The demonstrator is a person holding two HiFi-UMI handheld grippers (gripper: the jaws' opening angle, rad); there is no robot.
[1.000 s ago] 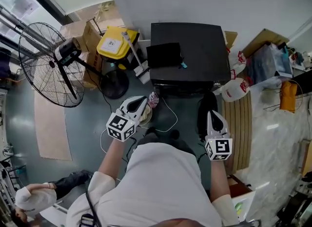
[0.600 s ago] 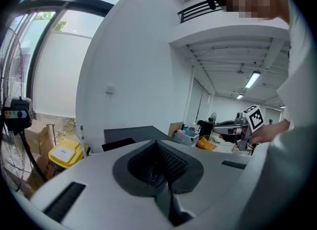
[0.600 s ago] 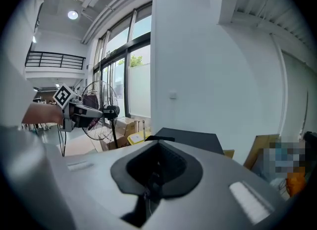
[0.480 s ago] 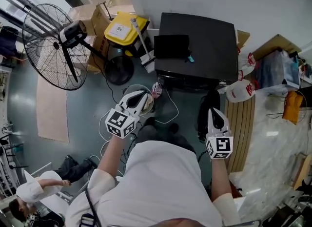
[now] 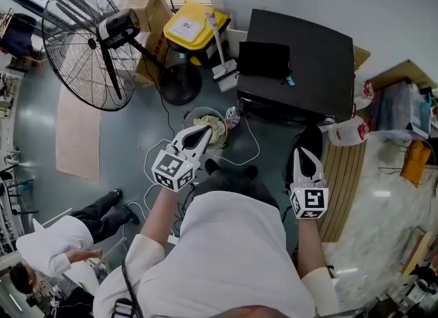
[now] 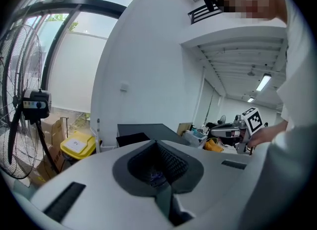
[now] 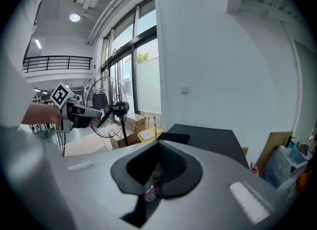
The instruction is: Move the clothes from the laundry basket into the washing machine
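Observation:
The black washing machine (image 5: pixel 301 63) stands against the far wall, seen from above, with a flat black item (image 5: pixel 263 60) on its lid. On the floor in front of it sits a small round laundry basket (image 5: pixel 194 115) holding pale clothes (image 5: pixel 213 126). My left gripper (image 5: pixel 202 133) is shut and empty, its tips over the basket's near rim. My right gripper (image 5: pixel 306 155) is shut and empty, over a dark shape (image 5: pixel 311 137) at the machine's right front corner. In the left gripper view the jaws (image 6: pixel 157 145) point at the machine (image 6: pixel 148 131). The right gripper (image 7: pixel 158 142) points at it (image 7: pixel 208 137) too.
A big standing fan (image 5: pixel 82 43), a yellow bin (image 5: pixel 191 26) and cardboard boxes (image 5: pixel 154 16) fill the left. Cables (image 5: pixel 250 149) lie on the floor by the basket. A white jug (image 5: pixel 345 132), a wooden slatted board (image 5: pixel 339 180) and bags stand at the right. A person (image 5: pixel 55 248) crouches lower left.
Both grippers have moved forward and a little down, still shut. The basket of clothes now shows beyond the left gripper's tips. The person at lower left has shifted.

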